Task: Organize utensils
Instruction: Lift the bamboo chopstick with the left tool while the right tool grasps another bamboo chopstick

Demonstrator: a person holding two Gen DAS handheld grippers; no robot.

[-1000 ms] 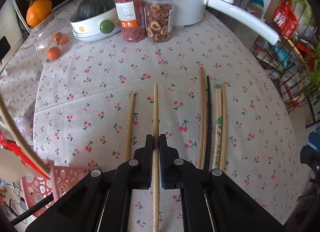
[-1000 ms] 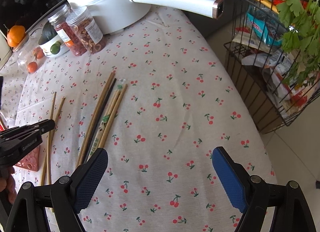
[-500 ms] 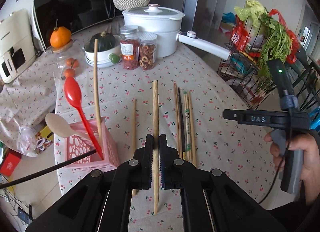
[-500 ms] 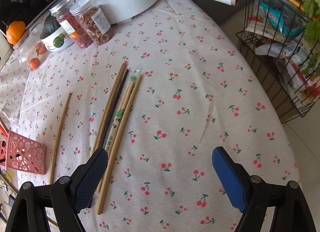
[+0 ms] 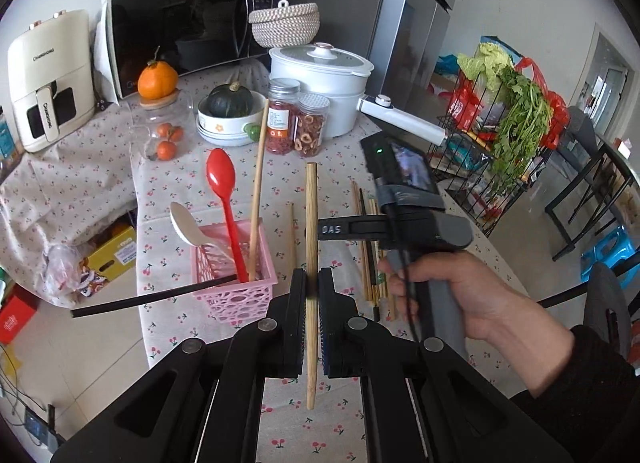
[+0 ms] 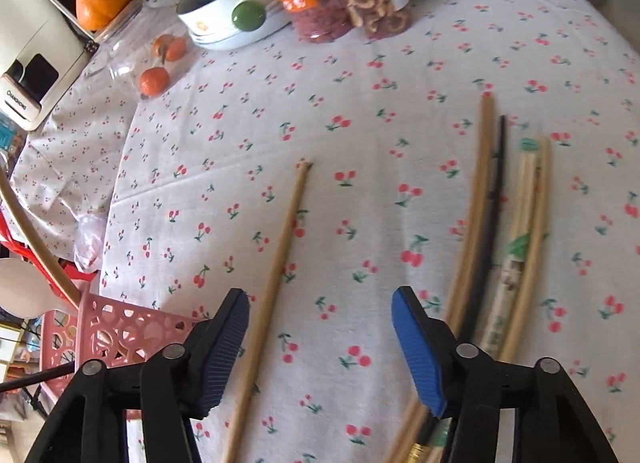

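Hand-held gripper [image 5: 360, 229] w/ "DAS" lettering

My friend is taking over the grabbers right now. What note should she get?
Left gripper: shut on a light wooden chopstick, lifted off the table.
Right gripper: empty, jaws closing around a single wooden chopstick lying on the cherry-print tablecloth.
Done: pink plastic basket holds a red spoon, white spoon, one wooden and one black chopstick.
Left: drop the held one in, then the single one and the bundle of chopsticks.
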